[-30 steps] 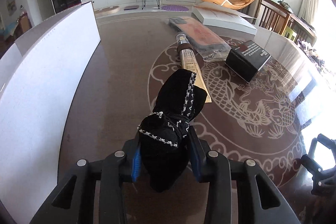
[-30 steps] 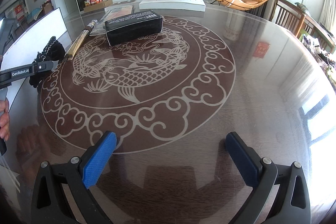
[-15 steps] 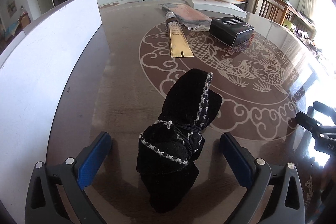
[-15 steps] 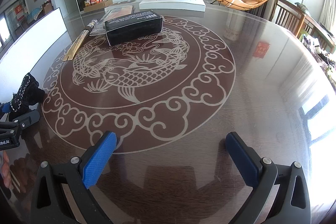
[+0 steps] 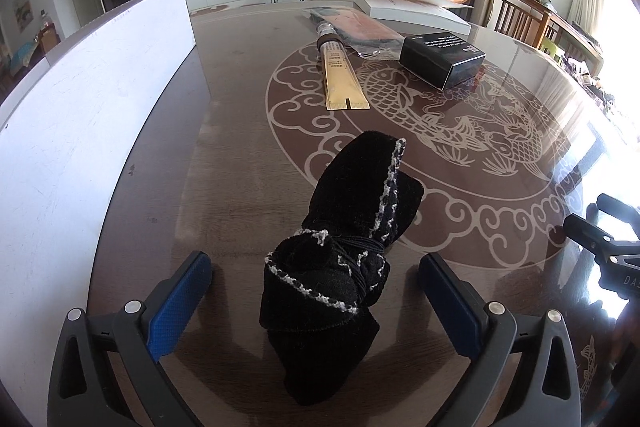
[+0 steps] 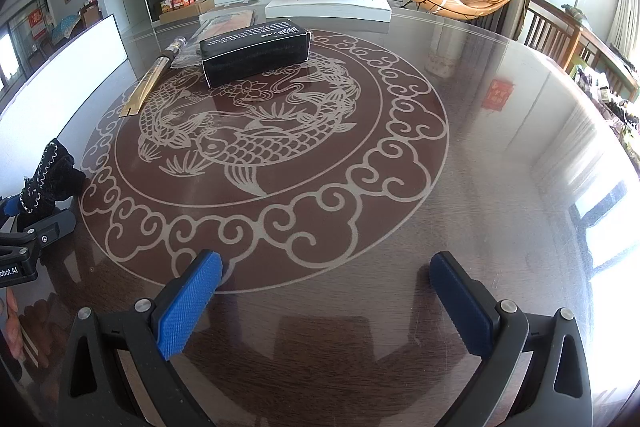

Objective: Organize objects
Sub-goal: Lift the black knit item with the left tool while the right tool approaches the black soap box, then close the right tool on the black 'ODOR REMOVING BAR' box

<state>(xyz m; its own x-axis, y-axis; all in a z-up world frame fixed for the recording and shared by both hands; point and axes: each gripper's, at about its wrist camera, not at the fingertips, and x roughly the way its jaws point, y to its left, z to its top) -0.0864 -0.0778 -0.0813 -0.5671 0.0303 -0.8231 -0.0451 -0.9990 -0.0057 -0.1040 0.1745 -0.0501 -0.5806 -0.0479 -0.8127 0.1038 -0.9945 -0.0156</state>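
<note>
The left hand-held gripper (image 5: 314, 291) stands wide, its blue pads well clear of the black pouch (image 5: 344, 251) that rests on the worktop (image 5: 240, 131) between them. The pouch's long axis runs forward and slightly right, along the line of the fingers, with its tied waist about level with the fingertips and its stitched flap pointing away. A white board (image 5: 92, 99) stands on edge along the left side.

The right hand-held gripper (image 6: 324, 291) is also wide and empty, over bare worktop; from it the pouch (image 6: 50, 175) lies far to the left, so the left one is much the nearer.

Further out, ahead and to the right of the pouch, lies a gold tube (image 5: 340, 75), long axis pointing away, cap at the far end. Just right of it sits a black box (image 5: 440, 59), and behind both a flat packet (image 5: 352, 27), then a white box (image 5: 408, 7).

The left view shows the pouch lying untouched between the pads. The right view shows the box's long side (image 6: 256, 55), the tube (image 6: 152, 79) well apart from the pouch, and the left gripper's body beside the pouch.
</note>
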